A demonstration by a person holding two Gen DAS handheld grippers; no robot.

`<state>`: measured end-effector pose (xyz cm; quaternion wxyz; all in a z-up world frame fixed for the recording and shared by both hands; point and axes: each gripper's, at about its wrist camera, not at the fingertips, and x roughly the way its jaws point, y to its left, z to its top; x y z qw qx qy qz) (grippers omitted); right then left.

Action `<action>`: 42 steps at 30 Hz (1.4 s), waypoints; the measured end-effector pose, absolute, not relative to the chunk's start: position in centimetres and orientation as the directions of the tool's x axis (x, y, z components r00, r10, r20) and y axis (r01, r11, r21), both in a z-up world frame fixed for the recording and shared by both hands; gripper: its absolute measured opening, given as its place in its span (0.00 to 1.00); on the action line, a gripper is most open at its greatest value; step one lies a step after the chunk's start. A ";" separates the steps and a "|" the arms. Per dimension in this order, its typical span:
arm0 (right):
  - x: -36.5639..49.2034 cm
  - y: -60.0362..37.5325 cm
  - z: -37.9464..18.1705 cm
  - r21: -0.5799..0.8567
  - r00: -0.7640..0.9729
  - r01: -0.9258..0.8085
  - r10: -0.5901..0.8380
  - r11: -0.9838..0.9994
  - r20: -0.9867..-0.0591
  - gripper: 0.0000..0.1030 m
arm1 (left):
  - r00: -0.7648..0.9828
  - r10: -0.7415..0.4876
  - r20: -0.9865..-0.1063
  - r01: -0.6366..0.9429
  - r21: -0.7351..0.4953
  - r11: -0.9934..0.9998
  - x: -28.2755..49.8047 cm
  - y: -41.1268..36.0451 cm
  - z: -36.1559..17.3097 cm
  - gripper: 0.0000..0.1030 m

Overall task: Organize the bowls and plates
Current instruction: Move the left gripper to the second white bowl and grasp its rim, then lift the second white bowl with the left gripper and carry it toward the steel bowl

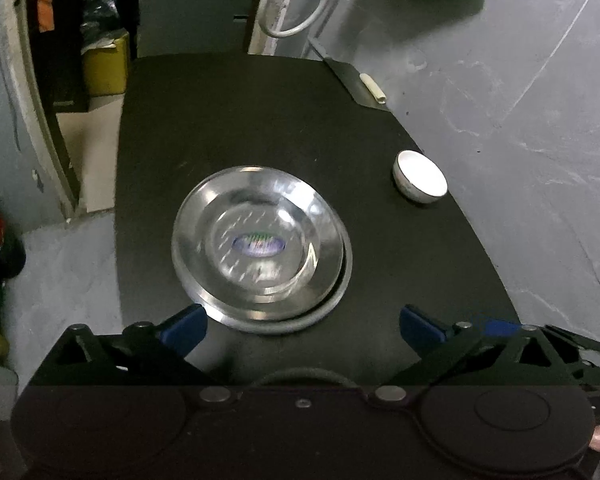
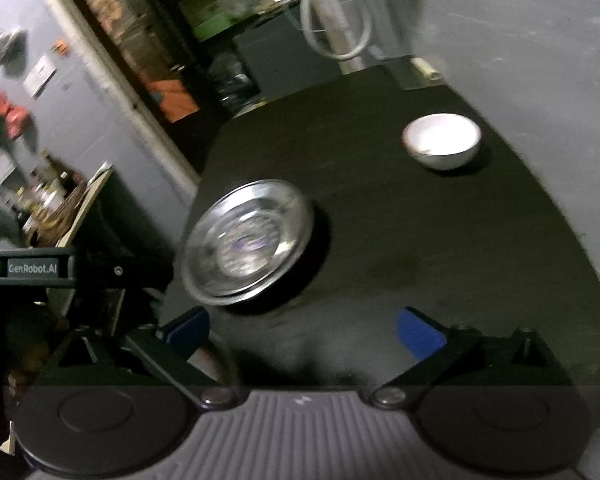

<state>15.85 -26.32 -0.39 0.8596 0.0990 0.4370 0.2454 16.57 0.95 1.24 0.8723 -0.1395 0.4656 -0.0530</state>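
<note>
A dark desk [image 1: 228, 120] carries everything here. Near its middle sit the stacked steel plates [image 1: 258, 246], the top one slightly off-centre so a lower rim shows at the near right edge. A small white bowl [image 1: 420, 176] stands well apart, by the desk's right edge. Both the left gripper [image 1: 302, 326] and the right gripper [image 2: 302, 330] hang just short of the stack, fingers released and spread wide, holding nothing. The plates look stacked; the next move is probably fetching the bowl, which calls for a wide, steady grasp on its rim.

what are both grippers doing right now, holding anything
left gripper: open, empty, plates just ahead.
right gripper: open, empty.
</note>
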 end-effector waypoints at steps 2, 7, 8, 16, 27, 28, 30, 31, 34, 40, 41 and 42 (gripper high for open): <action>17.1 -27.4 -0.8 0.393 0.521 -0.301 0.495 0.869 -0.695 1.00 | 0.567 -0.207 -0.797 -0.043 -0.280 0.959 18.5 0.3 1.3 0.99; 20.7 -30.3 -1.9 0.405 0.629 -0.173 0.417 0.898 -0.656 1.00 | 0.591 -0.193 -0.783 -0.045 -0.271 0.961 24.7 -2.2 0.8 0.99; 21.6 -30.6 -2.2 0.404 0.642 -0.151 0.400 0.902 -0.654 1.00 | 0.592 -0.198 -0.782 -0.036 -0.270 0.962 26.1 -2.8 0.6 0.99; 28.9 -32.3 -5.3 0.409 0.688 -0.025 0.313 0.912 -0.655 1.00 | 0.565 -0.214 -0.797 0.057 -0.221 0.974 36.5 -7.7 -2.1 0.99; 33.6 -32.3 -7.6 0.409 0.692 0.011 0.288 0.912 -0.661 0.90 | 0.496 -0.251 -0.831 0.141 -0.208 0.968 42.5 -11.3 -5.4 0.99; 33.9 -32.3 -7.7 0.412 0.689 0.012 0.291 0.911 -0.663 0.90 | 0.490 -0.251 -0.835 0.141 -0.208 0.968 42.8 -11.4 -5.7 0.99; 34.2 -32.4 -7.9 0.421 0.685 0.013 0.299 0.907 -0.664 0.90 | 0.477 -0.249 -0.843 0.140 -0.206 0.968 43.2 -11.7 -6.1 0.99; 34.4 -32.3 -8.0 0.422 0.684 0.012 0.301 0.906 -0.665 0.89 | 0.471 -0.252 -0.845 0.143 -0.209 0.967 43.2 -11.7 -6.2 0.99; 34.6 -32.1 -8.2 0.414 0.680 0.009 0.298 0.910 -0.670 0.80 | 0.458 -0.254 -0.852 0.153 -0.206 0.966 43.5 -12.1 -6.6 0.97; 35.0 -31.7 -8.3 0.398 0.679 -0.009 0.298 0.917 -0.671 0.63 | 0.441 -0.249 -0.863 0.179 -0.187 0.966 43.8 -12.6 -6.9 0.81; 35.1 -31.7 -8.3 0.397 0.679 -0.011 0.299 0.918 -0.671 0.62 | 0.442 -0.253 -0.861 0.183 -0.190 0.965 43.8 -12.6 -6.8 0.79; 35.2 -31.7 -8.3 0.400 0.678 -0.013 0.302 0.917 -0.671 0.59 | 0.441 -0.260 -0.859 0.188 -0.195 0.963 43.8 -12.6 -6.8 0.75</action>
